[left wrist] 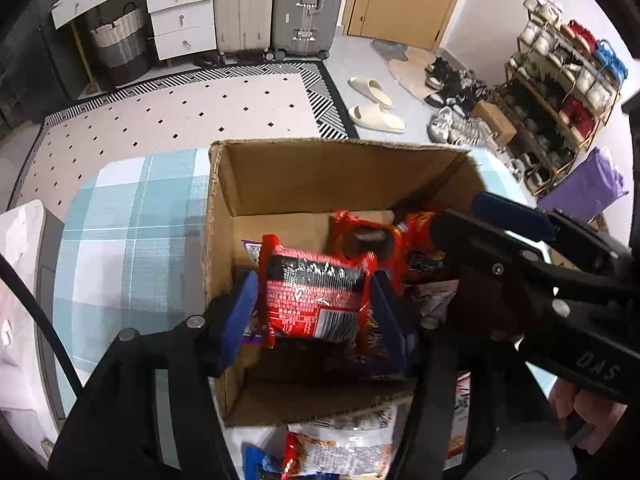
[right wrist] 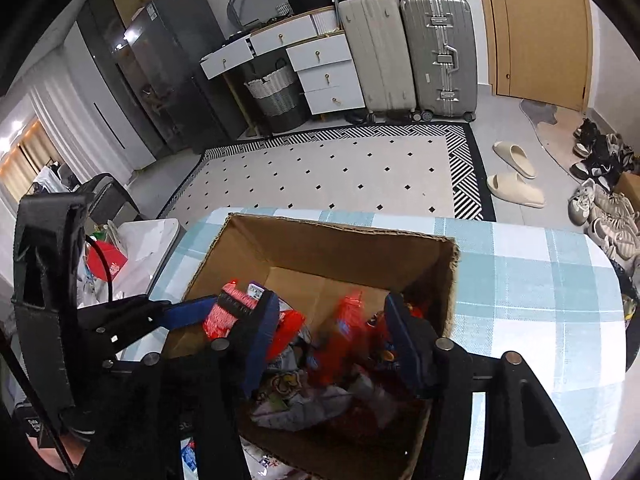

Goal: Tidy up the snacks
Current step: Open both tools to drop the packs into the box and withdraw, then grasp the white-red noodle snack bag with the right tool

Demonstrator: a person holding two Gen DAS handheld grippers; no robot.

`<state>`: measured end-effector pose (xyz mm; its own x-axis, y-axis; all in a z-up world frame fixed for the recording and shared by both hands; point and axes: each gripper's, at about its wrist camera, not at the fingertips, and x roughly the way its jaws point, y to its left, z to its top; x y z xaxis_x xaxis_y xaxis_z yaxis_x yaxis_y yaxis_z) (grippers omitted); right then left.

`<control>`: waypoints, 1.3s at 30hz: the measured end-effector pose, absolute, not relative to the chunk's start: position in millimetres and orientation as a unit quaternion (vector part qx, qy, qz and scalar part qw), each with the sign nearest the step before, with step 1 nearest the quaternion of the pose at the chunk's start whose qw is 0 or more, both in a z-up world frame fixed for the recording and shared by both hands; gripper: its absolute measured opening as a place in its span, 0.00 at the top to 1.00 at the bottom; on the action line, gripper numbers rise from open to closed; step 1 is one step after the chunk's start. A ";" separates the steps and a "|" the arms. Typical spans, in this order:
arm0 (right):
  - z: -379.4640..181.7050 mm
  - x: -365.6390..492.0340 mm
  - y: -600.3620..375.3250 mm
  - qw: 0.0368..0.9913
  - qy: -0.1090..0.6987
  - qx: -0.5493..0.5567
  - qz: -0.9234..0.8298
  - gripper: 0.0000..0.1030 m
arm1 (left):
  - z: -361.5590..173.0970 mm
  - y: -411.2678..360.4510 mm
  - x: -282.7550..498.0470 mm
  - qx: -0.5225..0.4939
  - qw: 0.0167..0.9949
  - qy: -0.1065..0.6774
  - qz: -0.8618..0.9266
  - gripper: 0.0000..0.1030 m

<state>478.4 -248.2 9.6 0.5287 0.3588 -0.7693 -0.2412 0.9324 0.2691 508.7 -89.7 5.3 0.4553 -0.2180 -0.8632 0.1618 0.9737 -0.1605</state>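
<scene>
An open cardboard box (left wrist: 280, 172) stands on a table with a blue plaid cloth (left wrist: 132, 232); it also shows in the right wrist view (right wrist: 320, 244). My left gripper (left wrist: 316, 300) is shut on a red snack packet (left wrist: 316, 292) and holds it over the box. In the right wrist view the left gripper (right wrist: 232, 312) shows from the side with the red packet (right wrist: 228, 314). My right gripper (right wrist: 332, 340) is open over the box, above several loose snack packs (right wrist: 304, 396); a blurred red packet (right wrist: 344, 332) lies between its fingers, apart from them. The right gripper also reaches in at the right of the left wrist view (left wrist: 480, 216).
More snack packs (left wrist: 340, 444) lie on the table in front of the box. Beyond the table are a patterned rug (right wrist: 340, 168), suitcases (right wrist: 408, 52), white drawers (right wrist: 320, 68), slippers (right wrist: 516, 172) and a shoe rack (left wrist: 560, 92). A white surface with bags (right wrist: 132, 248) sits left.
</scene>
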 end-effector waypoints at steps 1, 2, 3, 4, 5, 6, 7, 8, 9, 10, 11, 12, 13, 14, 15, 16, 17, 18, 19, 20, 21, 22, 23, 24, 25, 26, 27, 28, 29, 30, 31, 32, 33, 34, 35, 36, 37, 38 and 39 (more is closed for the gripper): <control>11.4 475.4 -251.1 0.874 0.451 0.066 0.171 0.45 | 8.1 -88.7 506.9 -0.036 0.853 0.508 -0.115 0.36; 14.1 472.3 -253.5 0.875 0.447 0.067 0.171 0.45 | 11.6 -89.4 503.6 -0.036 0.854 0.506 -0.110 0.26; 16.9 469.2 -255.6 0.877 0.443 0.069 0.172 0.44 | 16.2 -88.8 499.5 -0.034 0.858 0.501 -0.105 0.22; 20.1 466.0 -258.9 0.879 0.439 0.071 0.173 0.42 | 20.5 -88.0 496.7 -0.032 0.863 0.493 -0.101 0.22; 25.1 462.3 -261.5 0.881 0.435 0.074 0.173 0.39 | 25.2 -88.0 493.4 -0.032 0.865 0.490 -0.100 0.22; 29.4 458.7 -264.0 0.883 0.430 0.077 0.173 0.36 | 30.5 -86.3 488.7 -0.034 0.868 0.486 -0.098 0.22; 35.2 454.1 -267.1 0.885 0.425 0.079 0.174 0.35 | 33.7 -85.7 486.2 -0.036 0.868 0.485 -0.097 0.22; 40.3 449.6 -269.3 0.887 0.419 0.080 0.175 0.35 | 38.1 -82.9 482.2 -0.044 0.870 0.482 -0.097 0.22; 45.6 445.0 -272.3 0.889 0.415 0.080 0.176 0.35 | 42.9 -81.3 477.7 -0.049 0.870 0.480 -0.101 0.22; 52.8 438.8 -274.5 0.892 0.407 0.080 0.177 0.35 | 47.6 -79.4 473.5 -0.052 0.871 0.478 -0.103 0.22; 58.8 433.2 -277.2 0.895 0.401 0.081 0.178 0.35 | 52.0 -78.3 468.4 -0.052 0.872 0.476 -0.102 0.22; 64.9 427.7 -278.8 0.898 0.394 0.082 0.179 0.34 | 57.0 -77.3 461.9 -0.050 0.875 0.470 -0.102 0.22; 73.3 419.5 -281.9 0.902 0.384 0.085 0.182 0.32 | 61.7 -76.8 455.0 -0.048 0.878 0.465 -0.103 0.22; 78.9 413.3 -283.8 0.904 0.376 0.086 0.183 0.31 | 67.8 -76.3 446.6 -0.043 0.883 0.457 -0.102 0.22; 84.8 406.9 -284.4 0.907 0.369 0.087 0.185 0.28 | 73.4 -74.9 438.8 -0.039 0.887 0.448 -0.100 0.22; 92.3 397.7 -285.6 0.910 0.359 0.088 0.187 0.26 | 79.8 -72.9 431.5 -0.038 0.893 0.438 -0.099 0.22; 98.4 389.7 -285.5 0.913 0.350 0.088 0.189 0.25 | 87.2 -72.2 422.7 -0.036 0.899 0.426 -0.097 0.22; 104.4 381.5 -286.0 0.916 0.340 0.088 0.191 0.23 | 93.9 -71.5 413.6 -0.033 0.903 0.417 -0.095 0.22; 110.6 370.9 -287.1 0.920 0.329 0.087 0.194 0.20 | 99.6 -70.1 404.8 -0.028 0.908 0.407 -0.091 0.22; 115.0 362.4 -287.6 0.923 0.320 0.086 0.195 0.19 | 107.3 -70.1 396.7 -0.020 0.914 0.396 -0.082 0.22; 118.5 354.1 -287.1 0.926 0.311 0.084 0.197 0.18 | 115.5 -69.0 385.6 -0.011 0.920 0.384 -0.075 0.22; 122.7 345.0 -285.2 0.928 0.306 0.077 0.200 0.18 | 121.1 -67.0 378.8 -0.006 0.924 0.375 -0.073 0.22; 126.0 336.3 -282.8 0.929 0.302 0.067 0.202 0.18 | 126.2 -66.5 372.1 -0.003 0.926 0.370 -0.072 0.22; 129.0 328.6 -281.2 0.930 0.299 0.060 0.205 0.18 | 133.6 -65.1 363.4 0.000 0.930 0.361 -0.069 0.21; 131.8 320.8 -280.1 0.931 0.294 0.057 0.209 0.18 | 140.4 -63.7 356.9 0.001 0.933 0.355 -0.065 0.21; 134.6 316.6 -277.3 0.932 0.291 0.055 0.210 0.17 | 147.2 -61.2 346.3 -0.002 0.936 0.346 -0.063 0.19; 138.0 305.7 -276.0 0.933 0.286 0.053 0.211 0.14 | 152.1 -59.2 338.7 -0.005 0.938 0.340 -0.065 0.18; 139.9 298.4 -274.9 0.934 0.282 0.054 0.211 0.12 | 156.4 -57.4 330.8 -0.007 0.940 0.335 -0.065 0.18; 141.2 291.8 -274.8 0.935 0.278 0.057 0.211 0.11 | 159.0 -55.7 325.3 -0.009 0.941 0.333 -0.065 0.17; 143.1 283.5 -274.8 0.936 0.273 0.061 0.213 0.09 | 161.2 -53.8 318.1 -0.011 0.941 0.332 -0.065 0.17; 143.8 277.7 -274.7 0.936 0.271 0.063 0.216 0.08 | 161.7 -51.2 313.2 -0.013 0.941 0.330 -0.067 0.17; 144.5 271.9 -274.8 0.936 0.269 0.064 0.218 0.08 | 163.2 -49.4 308.5 -0.015 0.942 0.329 -0.069 0.17; 145.1 263.9 -274.2 0.937 0.266 0.064 0.218 0.05 | 164.0 -46.9 302.3 -0.017 0.943 0.326 -0.068 0.17; 145.3 259.1 -273.8 0.937 0.264 0.062 0.219 0.05 | 164.9 -45.8 295.9 -0.019 0.944 0.322 -0.069 0.17; 145.6 255.3 -273.7 0.938 0.261 0.062 0.220 0.04 | 166.2 -44.2 287.2 -0.017 0.946 0.317 -0.072 0.17; 145.1 250.1 -274.0 0.939 0.258 0.063 0.220 0.04 | 165.9 -43.0 281.0 -0.014 0.946 0.314 -0.071 0.16; 143.9 245.3 -273.8 0.938 0.257 0.064 0.222 0.03 | 165.6 -41.2 273.4 -0.009 0.948 0.311 -0.070 0.15; 142.5 240.7 -274.5 0.938 0.257 0.066 0.221 0.03 | 164.2 -39.1 268.2 -0.006 0.950 0.306 -0.069 0.15; 140.7 235.9 -275.6 0.939 0.256 0.068 0.219 0.02 | 163.3 -34.9 257.7 -0.006 0.954 0.295 -0.062 0.10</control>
